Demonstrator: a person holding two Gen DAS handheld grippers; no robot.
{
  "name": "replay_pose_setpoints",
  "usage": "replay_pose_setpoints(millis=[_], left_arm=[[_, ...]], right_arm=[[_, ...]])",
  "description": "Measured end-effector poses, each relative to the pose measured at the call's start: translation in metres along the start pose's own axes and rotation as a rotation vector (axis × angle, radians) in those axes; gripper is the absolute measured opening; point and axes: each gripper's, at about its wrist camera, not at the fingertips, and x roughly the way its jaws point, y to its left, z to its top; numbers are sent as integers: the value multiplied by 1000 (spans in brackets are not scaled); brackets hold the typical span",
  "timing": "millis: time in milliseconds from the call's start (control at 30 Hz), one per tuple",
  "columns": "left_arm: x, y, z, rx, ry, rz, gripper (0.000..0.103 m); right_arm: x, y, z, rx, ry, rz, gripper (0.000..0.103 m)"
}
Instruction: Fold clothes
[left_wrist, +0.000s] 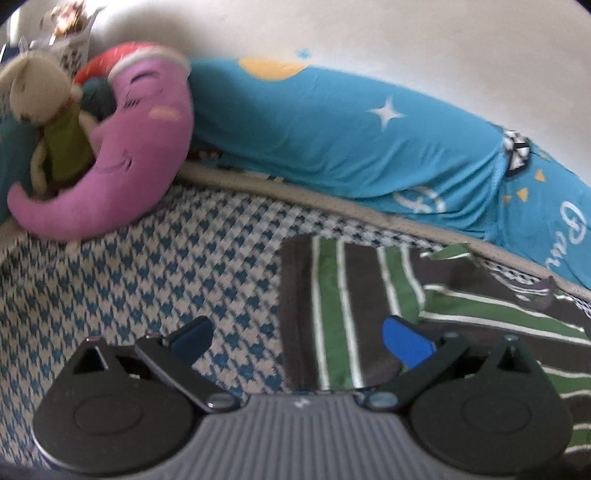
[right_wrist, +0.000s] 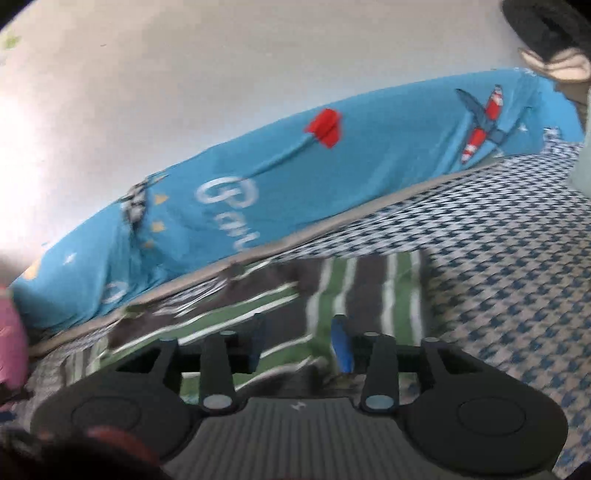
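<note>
One striped garment (left_wrist: 354, 302) is lying on the checked bedspread (left_wrist: 166, 280) beside one long blue bolster (left_wrist: 332, 140); the left gripper (left_wrist: 295, 339) and right gripper (right_wrist: 299, 343) are both hovering released over it, two plush toys (left_wrist: 110, 155) sitting nearby

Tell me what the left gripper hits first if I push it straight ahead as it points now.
Probably the striped garment: the open left gripper hangs over its left edge, one finger above the checked sheet. Beyond that lies the blue bolster. Depth is hard to judge through the fisheye.
</note>
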Motion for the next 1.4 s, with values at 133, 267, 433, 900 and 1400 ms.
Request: replay_pose_setpoints(millis=[133,267,433,900,1400], left_arm=[[21,7,-4,-14,41,11,102],[36,9,-8,-15,60,8,99],[50,5,-13,-17,93,-33,89],[58,-28,-26,82,56,41,27],[60,-23,-16,120,1,302,18]], right_arm=[[-7,28,-25,-104,51,48,45],[-7,39,-39,-140,137,53,45],[-6,41,-43,-186,145,30,45],[-4,35,-34,-186,134,1,45],[-3,11,-21,-156,141,-38,45]])
